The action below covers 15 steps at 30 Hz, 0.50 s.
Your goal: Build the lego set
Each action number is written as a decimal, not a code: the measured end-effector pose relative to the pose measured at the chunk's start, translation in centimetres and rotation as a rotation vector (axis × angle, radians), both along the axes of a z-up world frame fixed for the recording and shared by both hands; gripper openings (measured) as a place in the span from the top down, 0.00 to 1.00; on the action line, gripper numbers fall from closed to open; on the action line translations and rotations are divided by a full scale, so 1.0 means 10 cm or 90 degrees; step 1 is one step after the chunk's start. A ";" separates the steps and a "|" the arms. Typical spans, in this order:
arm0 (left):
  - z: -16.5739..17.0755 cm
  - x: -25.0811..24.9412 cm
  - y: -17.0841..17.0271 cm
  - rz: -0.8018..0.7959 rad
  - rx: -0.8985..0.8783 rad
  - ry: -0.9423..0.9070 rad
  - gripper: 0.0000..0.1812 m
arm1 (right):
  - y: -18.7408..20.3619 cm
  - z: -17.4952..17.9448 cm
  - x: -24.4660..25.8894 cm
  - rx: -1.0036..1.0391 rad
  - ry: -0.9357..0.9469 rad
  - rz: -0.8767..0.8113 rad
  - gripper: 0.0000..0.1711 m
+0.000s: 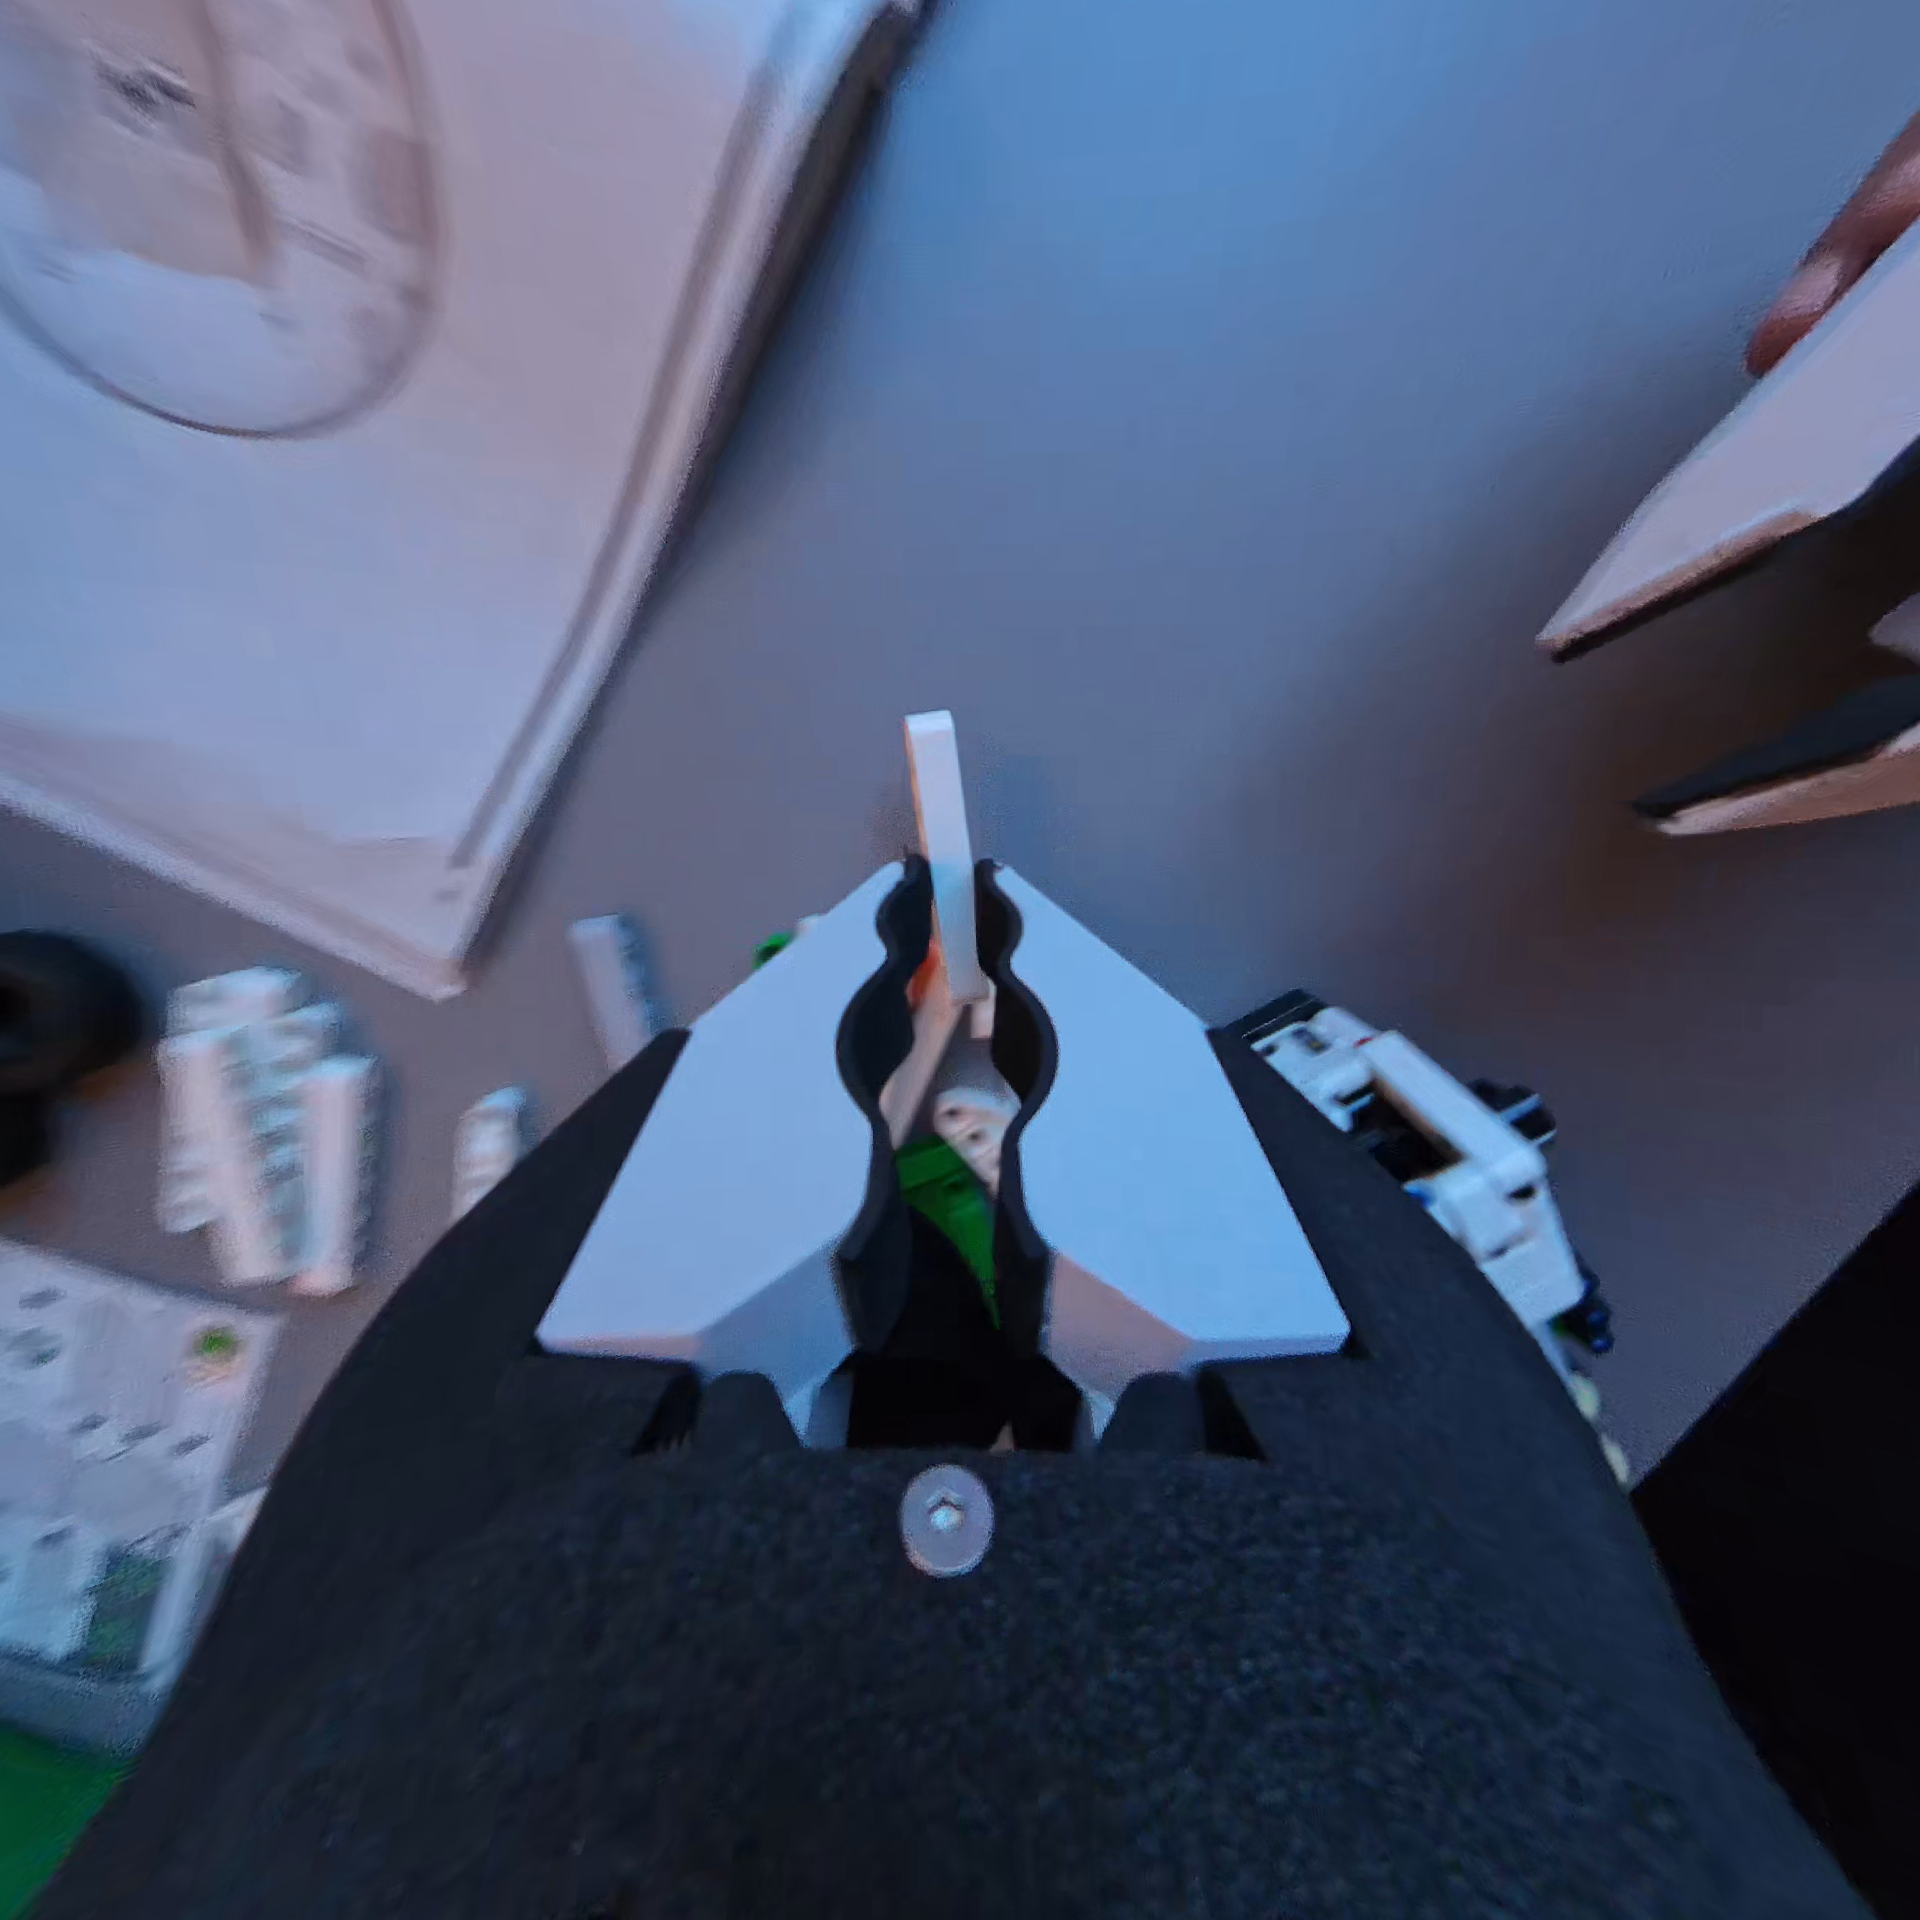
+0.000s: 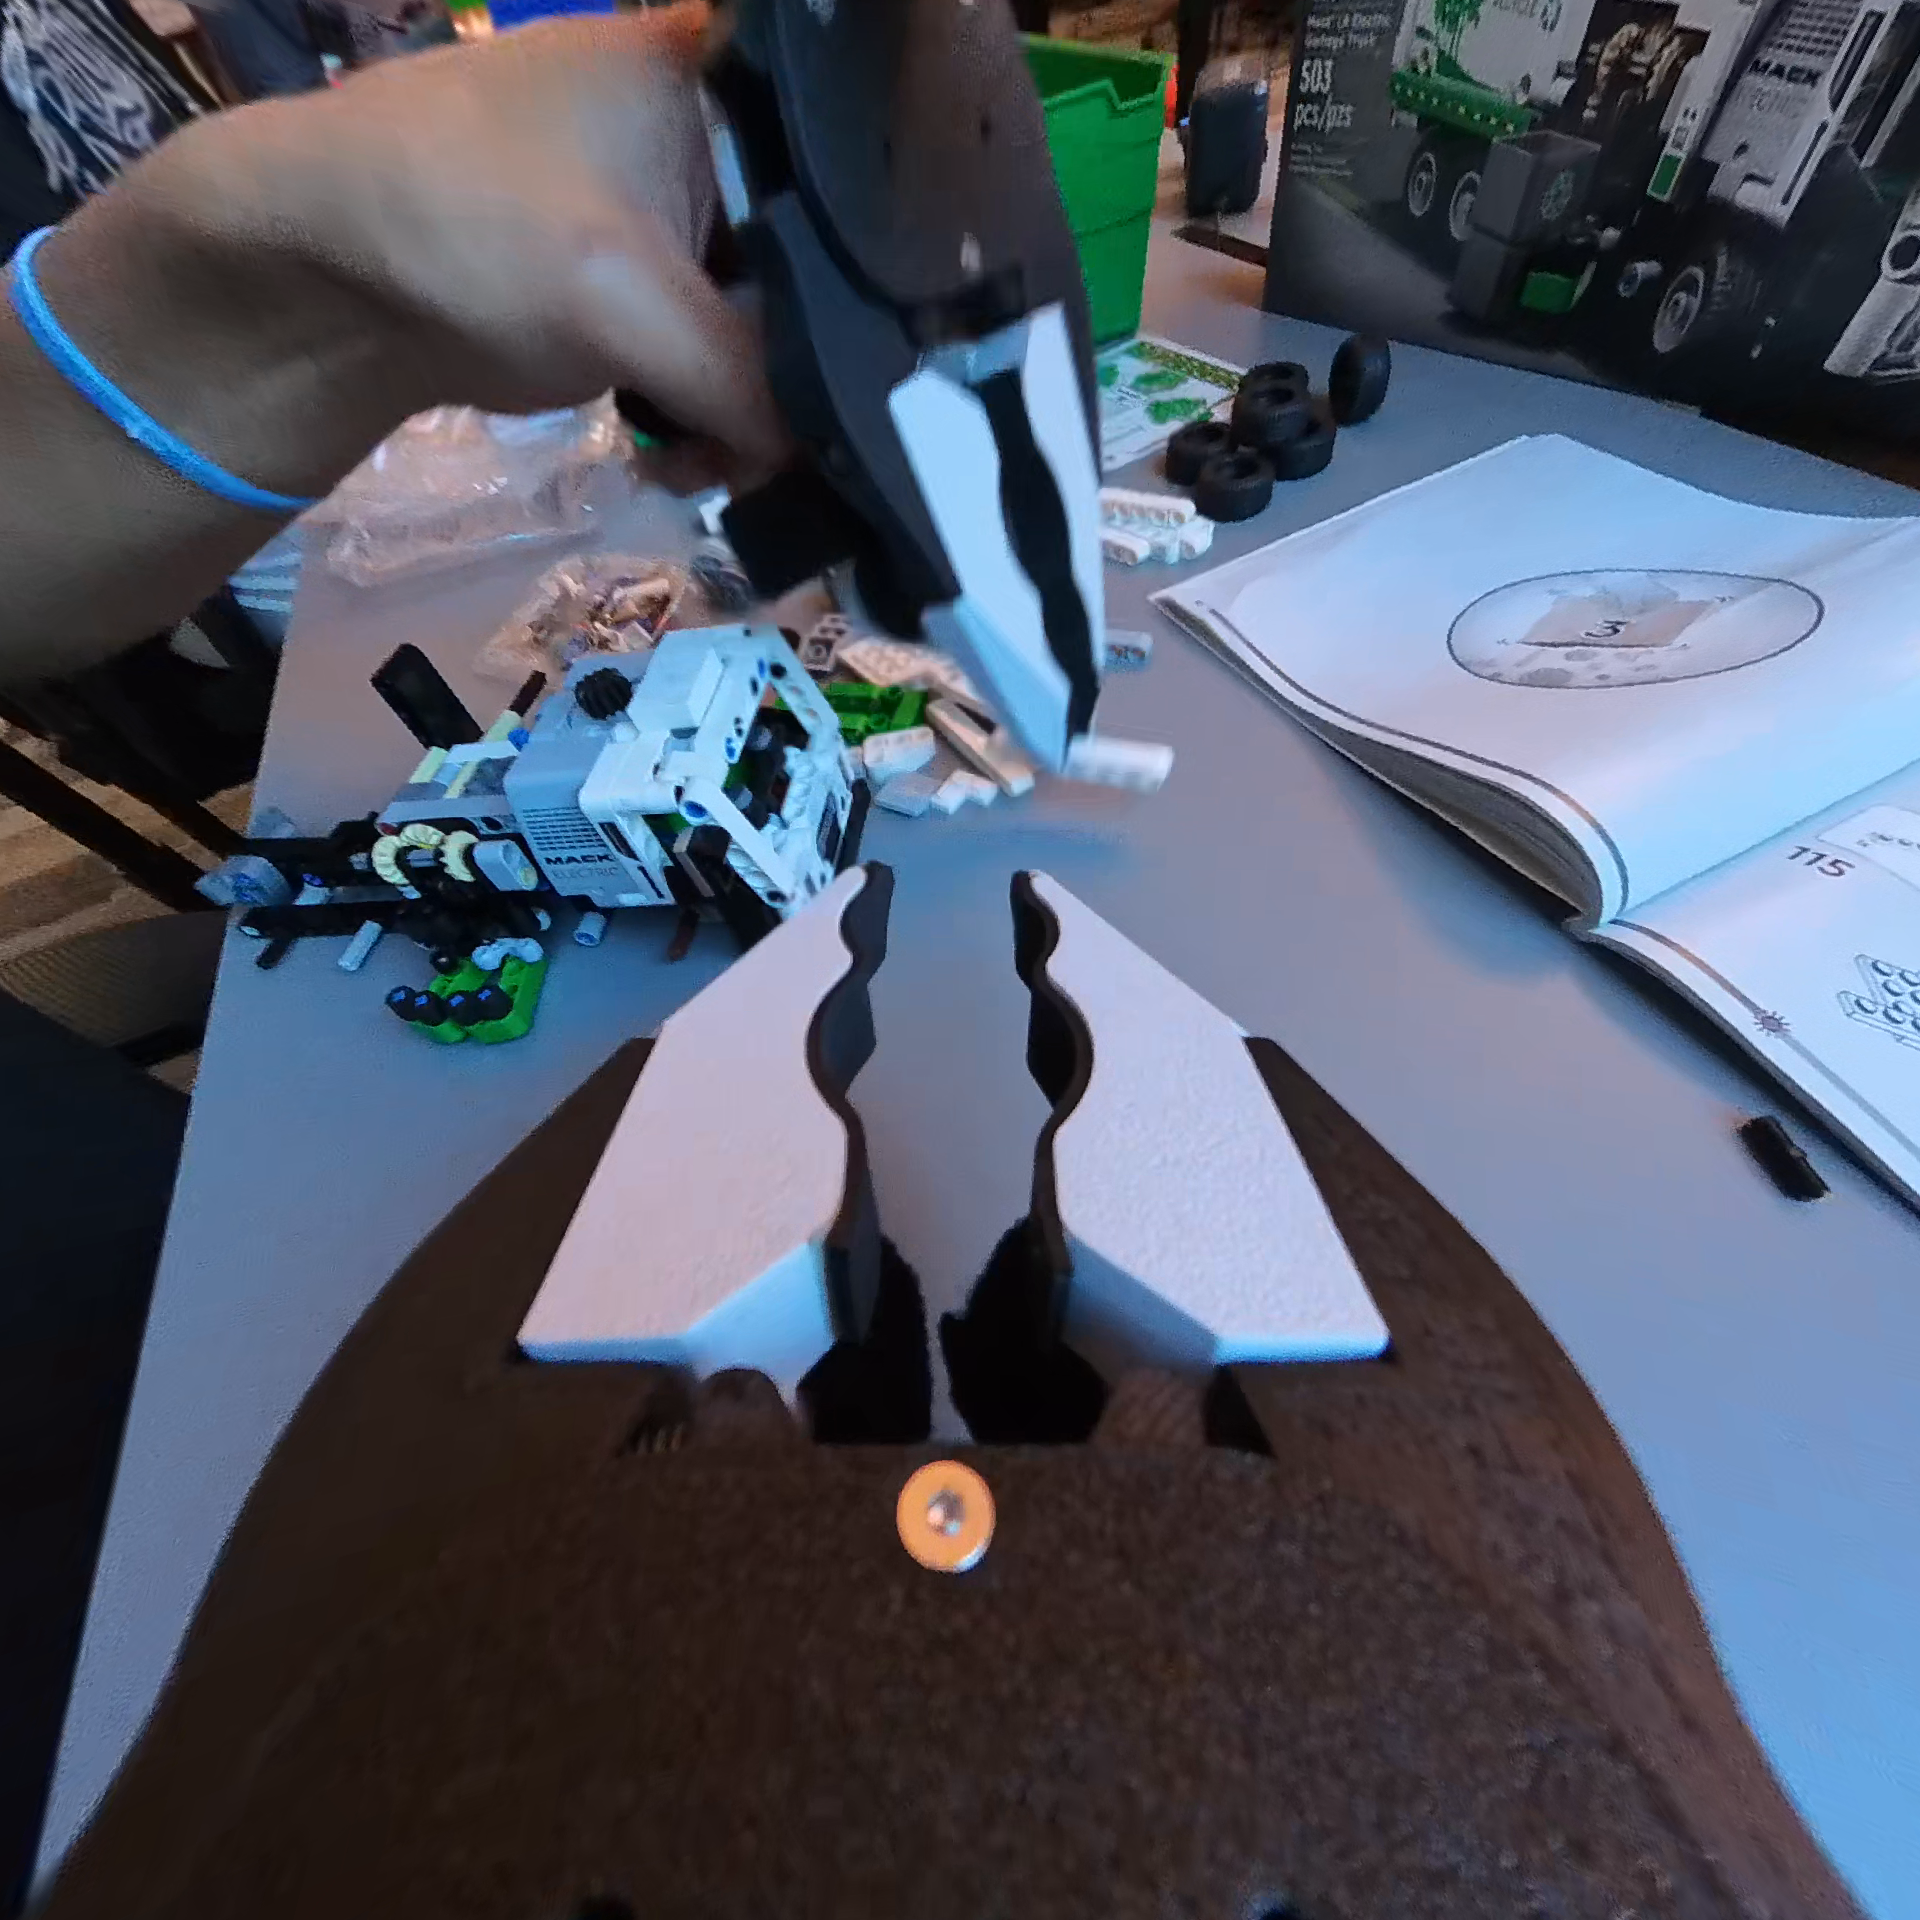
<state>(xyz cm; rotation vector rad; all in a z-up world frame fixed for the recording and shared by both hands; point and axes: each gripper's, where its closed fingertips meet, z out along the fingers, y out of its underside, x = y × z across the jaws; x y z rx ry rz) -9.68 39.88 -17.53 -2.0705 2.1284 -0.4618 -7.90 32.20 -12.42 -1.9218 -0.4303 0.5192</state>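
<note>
Nearest to you, your right gripper (image 2: 951,883) is hovering over bare grey table (image 2: 1299,1039) with its jaws standing apart and nothing between them. A small black piece (image 2: 1782,1158) is lying on the table to the right, just beside the near edge of the open instruction booklet (image 2: 1558,665).

Farther out and to the left, the partly built white truck model (image 2: 623,800) is sitting on the table, with a small green and black piece (image 2: 473,1003) lying just in front of it. Beyond the truck, your left gripper (image 2: 1060,758) is hanging in the air, held in your hand (image 2: 416,270), and its jaws are pinching a white lego beam (image 2: 1117,764) at the very tips. In the left wrist view that same left gripper (image 1: 948,873) is clamping the white lego beam (image 1: 940,821) upright above the table.

Loose white and green pieces (image 2: 935,738) are lying scattered behind the truck. Farther still, a cluster of black tyres (image 2: 1262,431) is sitting near the far side, with a green bin (image 2: 1107,156) and the set's box (image 2: 1600,177) standing beyond them.
</note>
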 end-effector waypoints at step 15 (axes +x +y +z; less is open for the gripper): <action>-0.01 -0.57 1.53 -0.032 0.133 0.075 0.97 | -0.02 -0.07 -0.12 0.004 -0.039 0.021 0.87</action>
